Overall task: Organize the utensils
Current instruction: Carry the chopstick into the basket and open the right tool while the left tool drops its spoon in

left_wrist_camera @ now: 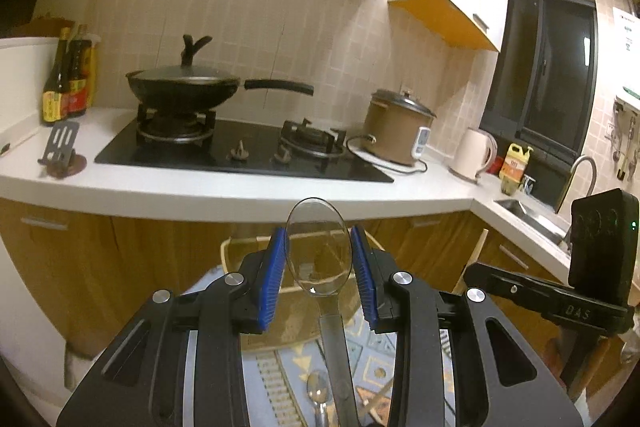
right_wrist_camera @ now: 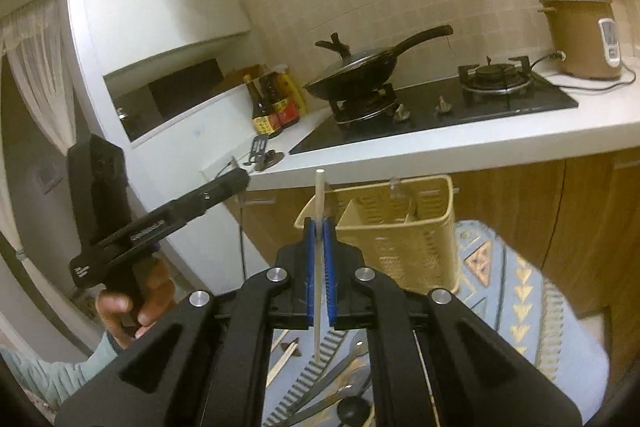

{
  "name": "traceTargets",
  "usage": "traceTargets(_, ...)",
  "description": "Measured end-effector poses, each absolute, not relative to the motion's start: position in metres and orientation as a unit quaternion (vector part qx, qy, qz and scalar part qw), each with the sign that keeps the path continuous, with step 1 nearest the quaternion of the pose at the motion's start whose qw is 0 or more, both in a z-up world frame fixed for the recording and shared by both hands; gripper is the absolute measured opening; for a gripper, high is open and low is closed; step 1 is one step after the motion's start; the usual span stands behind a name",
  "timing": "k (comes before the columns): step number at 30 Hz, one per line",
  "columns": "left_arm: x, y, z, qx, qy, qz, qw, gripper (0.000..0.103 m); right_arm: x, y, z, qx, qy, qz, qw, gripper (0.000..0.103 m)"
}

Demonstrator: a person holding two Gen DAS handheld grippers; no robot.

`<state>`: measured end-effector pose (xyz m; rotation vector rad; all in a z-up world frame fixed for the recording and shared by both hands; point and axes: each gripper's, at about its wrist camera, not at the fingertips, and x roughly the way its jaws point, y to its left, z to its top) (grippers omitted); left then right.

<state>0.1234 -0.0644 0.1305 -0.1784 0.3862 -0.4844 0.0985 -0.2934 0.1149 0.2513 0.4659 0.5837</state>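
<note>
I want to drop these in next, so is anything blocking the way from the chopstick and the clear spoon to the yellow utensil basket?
Nothing visible blocks either. The right gripper holds the chopstick just short of the basket, open air between. The clear spoon sits in the left gripper, the basket rim behind it.

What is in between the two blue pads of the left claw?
In the left wrist view, the bowl of a clear plastic spoon sits between the blue pads of the left claw, its handle running back toward the camera.

wok [left_wrist_camera: 182, 89]: 1 | burners [left_wrist_camera: 313, 141]: 2 | sauce bottles [left_wrist_camera: 66, 79]: 3 | rice cooker [left_wrist_camera: 396, 127]: 1
</note>
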Motion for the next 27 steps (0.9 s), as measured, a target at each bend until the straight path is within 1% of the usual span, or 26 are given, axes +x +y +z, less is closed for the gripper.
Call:
traceTargets(8,0.143,-0.067,0.154,-0.096,0.159,-0.232,0.955,0.031,0.117,-0.293,0.14,0.095,0.228,0.254,0.935,0.003)
traceTargets(13,0.161,-0.08,0.167,-0.089,0.131,-0.218,0.963,0.031,0.132,-0.296,0.166,0.086,0.209,0.236,0.945,0.003)
traceTargets(21,0.194,-0.092,0.173,-0.092,0.111,-0.199,0.969,0.031,0.156,-0.302,0.211,0.059,0.168,0.189,0.966,0.003)
traceTargets(24,0.209,-0.092,0.171,-0.107,0.115,-0.196,0.968,0.031,0.167,-0.303,0.216,0.053,0.162,0.18,0.969,0.003)
traceTargets(27,0.222,-0.092,0.164,-0.116,0.118,-0.188,0.968,0.031,0.184,-0.303,0.209,0.052,0.175,0.169,0.969,0.003)
